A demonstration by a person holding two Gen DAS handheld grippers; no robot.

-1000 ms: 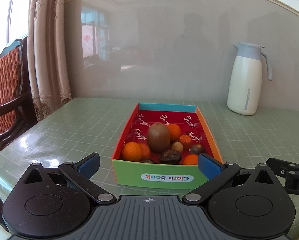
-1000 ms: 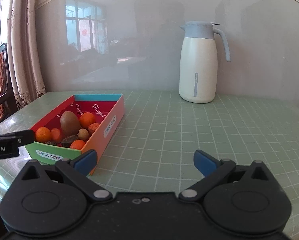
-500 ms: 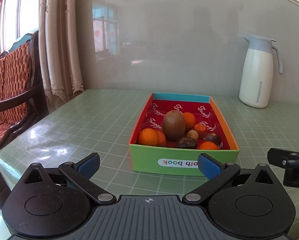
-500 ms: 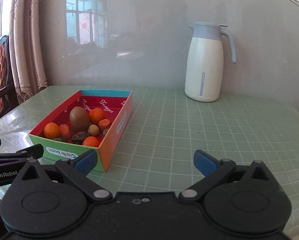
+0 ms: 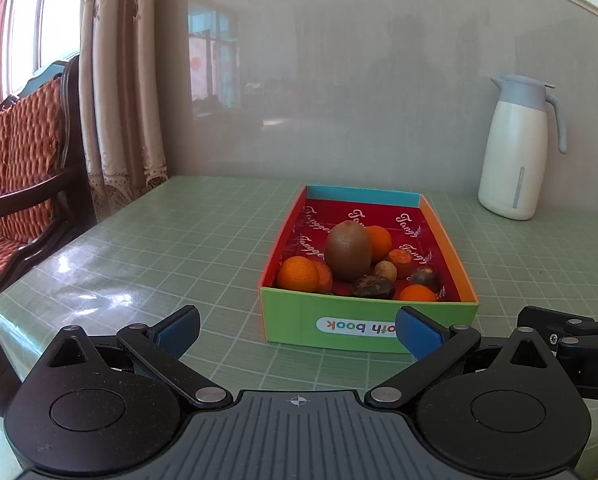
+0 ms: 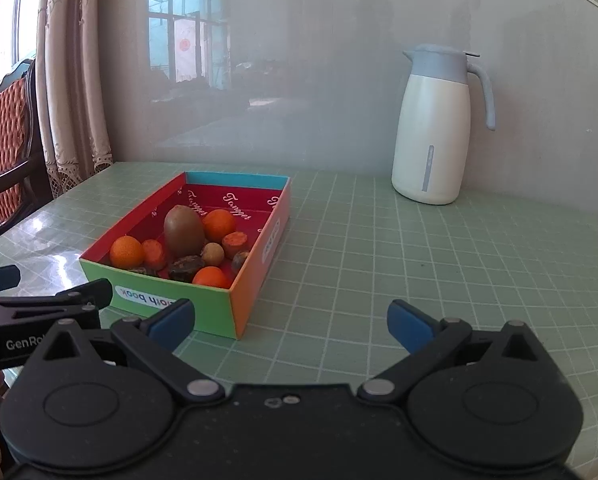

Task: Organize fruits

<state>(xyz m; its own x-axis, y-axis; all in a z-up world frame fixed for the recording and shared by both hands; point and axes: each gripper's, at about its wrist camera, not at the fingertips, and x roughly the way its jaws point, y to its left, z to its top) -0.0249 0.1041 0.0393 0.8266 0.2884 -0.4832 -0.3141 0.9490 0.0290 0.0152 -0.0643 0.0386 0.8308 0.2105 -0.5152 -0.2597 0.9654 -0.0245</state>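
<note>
A colourful cardboard box (image 5: 369,330) with a red lining sits on the green checked table (image 5: 179,240). Inside lie a brown kiwi (image 5: 347,250), several small oranges (image 5: 297,274) and darker small fruits (image 5: 373,286). My left gripper (image 5: 297,328) hovers open just in front of the box's green end, holding nothing. In the right wrist view the box (image 6: 255,236) lies to the front left, with the kiwi (image 6: 183,231) among the fruit. My right gripper (image 6: 291,322) is open and empty over bare table to the right of the box.
A white jug with a pale blue lid (image 6: 435,128) stands at the back right near the grey wall. A wooden chair with a red cushion (image 5: 15,184) and a curtain (image 5: 115,80) flank the table's left edge. The other gripper's body (image 6: 39,316) shows at the left.
Both grippers have drawn back and shifted left, so the box sits farther off and more to the right in each view. Both stay open.
</note>
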